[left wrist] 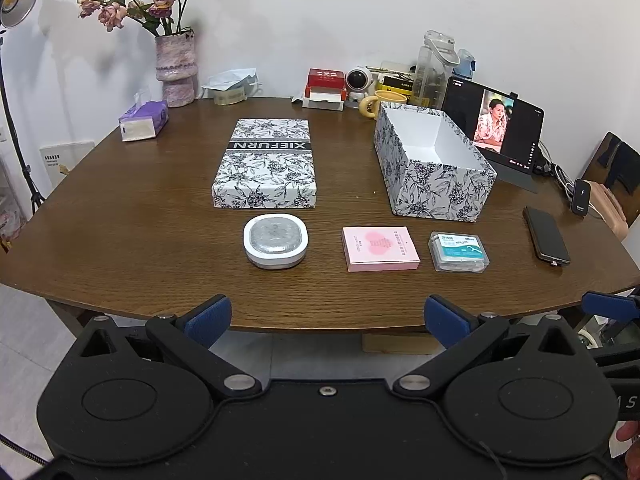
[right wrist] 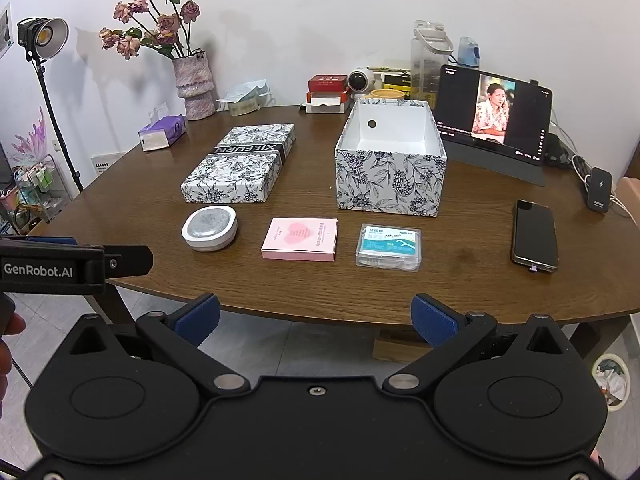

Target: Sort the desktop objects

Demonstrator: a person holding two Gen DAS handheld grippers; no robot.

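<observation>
Three small items lie in a row near the table's front edge: a white rounded case with a silvery top (left wrist: 275, 241) (right wrist: 209, 228), a flat pink box (left wrist: 380, 248) (right wrist: 300, 239), and a clear floss-pick box (left wrist: 459, 251) (right wrist: 388, 246). Behind them an open floral box (left wrist: 434, 184) (right wrist: 390, 180) stands empty, with its floral lid (left wrist: 265, 164) (right wrist: 238, 164) lying to its left. My left gripper (left wrist: 327, 318) hangs open before the table edge, holding nothing. My right gripper (right wrist: 316, 318) is open too, equally far back.
A black phone (left wrist: 546, 235) (right wrist: 534, 236) lies at the right. A propped tablet (right wrist: 494, 116), charger, bottles, mug and red boxes crowd the back right. A flower vase (left wrist: 176, 68) and a purple tissue pack (left wrist: 144, 120) stand back left. A lamp stand (right wrist: 42, 40) rises at the left.
</observation>
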